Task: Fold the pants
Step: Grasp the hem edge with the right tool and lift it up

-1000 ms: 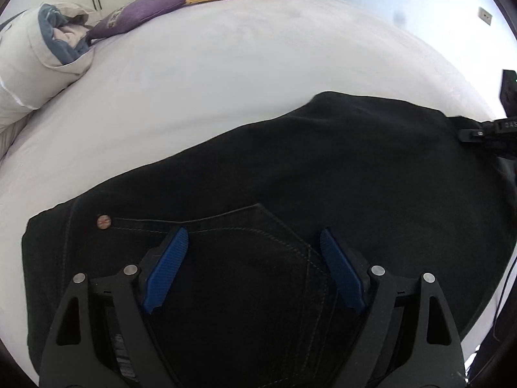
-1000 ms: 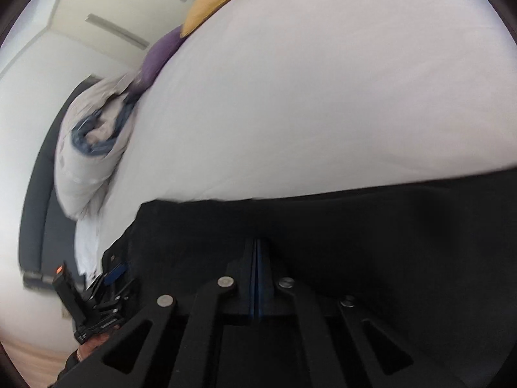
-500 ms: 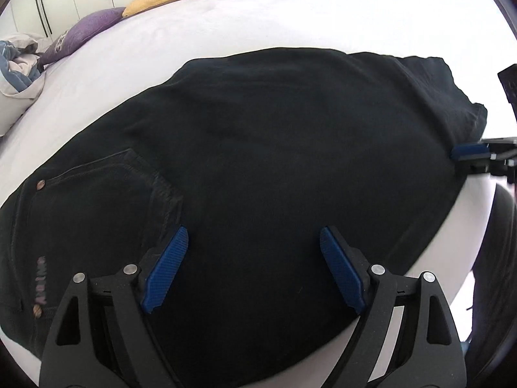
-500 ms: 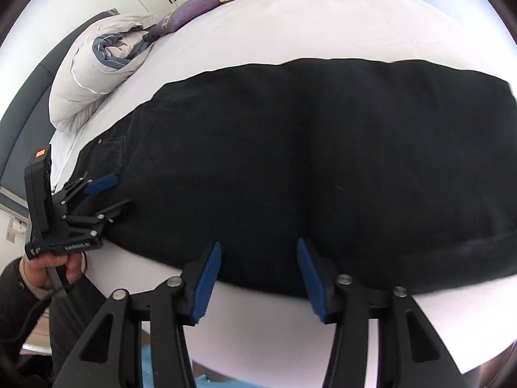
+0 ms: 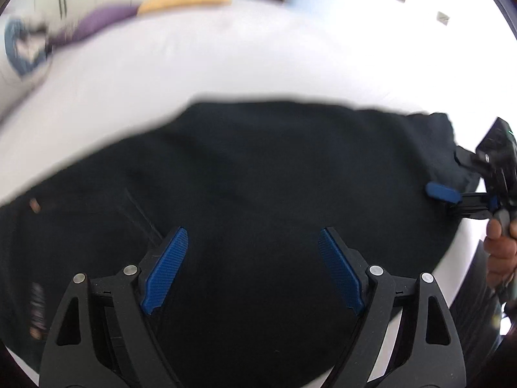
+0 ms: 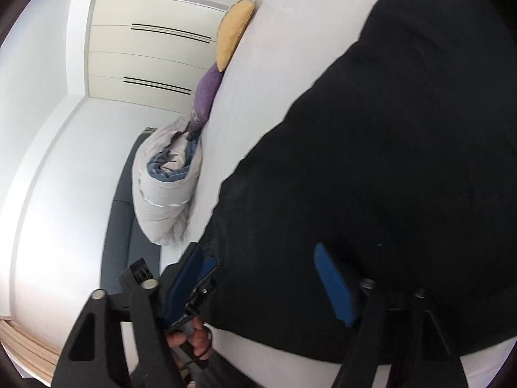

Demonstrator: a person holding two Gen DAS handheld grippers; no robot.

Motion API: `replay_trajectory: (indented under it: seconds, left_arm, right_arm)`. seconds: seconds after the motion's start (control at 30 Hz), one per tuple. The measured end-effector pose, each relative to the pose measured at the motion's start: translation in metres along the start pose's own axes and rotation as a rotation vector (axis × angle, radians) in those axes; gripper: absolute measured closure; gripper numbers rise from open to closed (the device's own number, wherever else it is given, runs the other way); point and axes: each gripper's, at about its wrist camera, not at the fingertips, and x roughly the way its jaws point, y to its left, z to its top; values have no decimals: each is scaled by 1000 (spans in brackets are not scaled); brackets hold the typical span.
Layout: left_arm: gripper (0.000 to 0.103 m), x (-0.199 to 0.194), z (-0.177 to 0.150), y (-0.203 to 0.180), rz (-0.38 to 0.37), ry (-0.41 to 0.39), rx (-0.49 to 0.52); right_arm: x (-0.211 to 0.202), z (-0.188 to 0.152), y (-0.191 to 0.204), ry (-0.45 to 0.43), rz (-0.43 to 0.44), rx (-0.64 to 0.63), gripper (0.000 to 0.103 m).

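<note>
Black pants lie folded flat across the near edge of a white bed. A back pocket and rivet show at the left in the left wrist view. My left gripper is open and empty, hovering over the near middle of the pants. My right gripper is open and empty, tilted sideways over the pants near their edge. It also shows in the left wrist view at the right end of the pants, and the left gripper shows in the right wrist view.
A rolled grey and blue duvet, a purple pillow and a yellow pillow lie at the far side of the bed. White wardrobe doors stand beyond. The bed edge runs close below the pants.
The right gripper has opened wider and rolled sideways, moving in over the pants. The left gripper has stayed open and shifted forward and left over the pants. Both views are blurred by motion.
</note>
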Motion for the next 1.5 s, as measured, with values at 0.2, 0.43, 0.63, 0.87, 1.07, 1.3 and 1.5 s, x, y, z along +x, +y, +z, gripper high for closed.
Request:
replay_trajectory:
  seconds: [0.2, 0.43, 0.63, 0.87, 1.07, 1.3, 1.5]
  left_arm:
    - [21, 0, -7, 4, -19, -26, 68]
    - [20, -12, -21, -5, 31, -29, 59]
    - [20, -33, 0, -34, -2, -76, 3]
    - [20, -19, 15, -61, -14, -26, 13]
    - [19, -1, 13, -67, -1, 3, -30]
    - [16, 13, 13, -73, 10, 19, -50]
    - [16, 17, 16, -80, 16, 28, -57]
  right_arm:
    - [-97, 37, -85, -299, -97, 210, 103]
    - [-247, 20, -75, -705, -244, 238, 39]
    - [-203, -5, -63, -561, -142, 219, 25]
    - [-189, -7, -99, -594, -51, 393, 25]
    - [-181, 2, -102, -585, 10, 427, 30]
    - [-174, 3, -110, -599, 61, 465, 42]
    - [-168, 18, -121, -594, 45, 486, 81]
